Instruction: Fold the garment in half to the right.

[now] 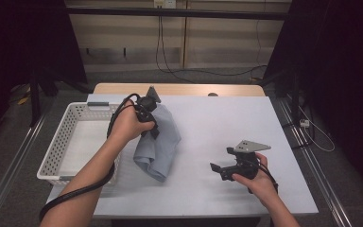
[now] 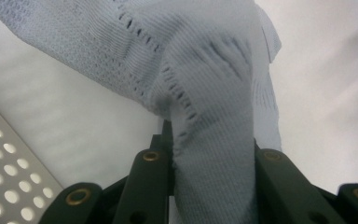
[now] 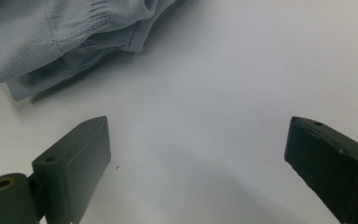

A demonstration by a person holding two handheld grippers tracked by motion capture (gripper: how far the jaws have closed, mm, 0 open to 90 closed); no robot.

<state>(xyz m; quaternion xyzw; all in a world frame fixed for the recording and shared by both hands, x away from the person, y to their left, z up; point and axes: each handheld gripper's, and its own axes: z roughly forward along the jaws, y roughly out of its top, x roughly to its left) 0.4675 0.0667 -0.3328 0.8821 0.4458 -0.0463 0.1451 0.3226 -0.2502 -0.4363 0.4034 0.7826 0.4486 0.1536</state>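
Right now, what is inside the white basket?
The white basket shows only its bare floor. The left forearm covers its near right corner, so that corner cannot be checked.

No legible text, label, brand, number or sign found on any surface in the three views.

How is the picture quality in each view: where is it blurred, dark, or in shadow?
High view: the table is evenly lit, the room's sides fall into near black. Left gripper view: the pale blue cloth is soft and partly smeared, the white basket blurred. Right gripper view: the cloth throws a soft shadow on the table; the right gripper looks slightly unsharp.
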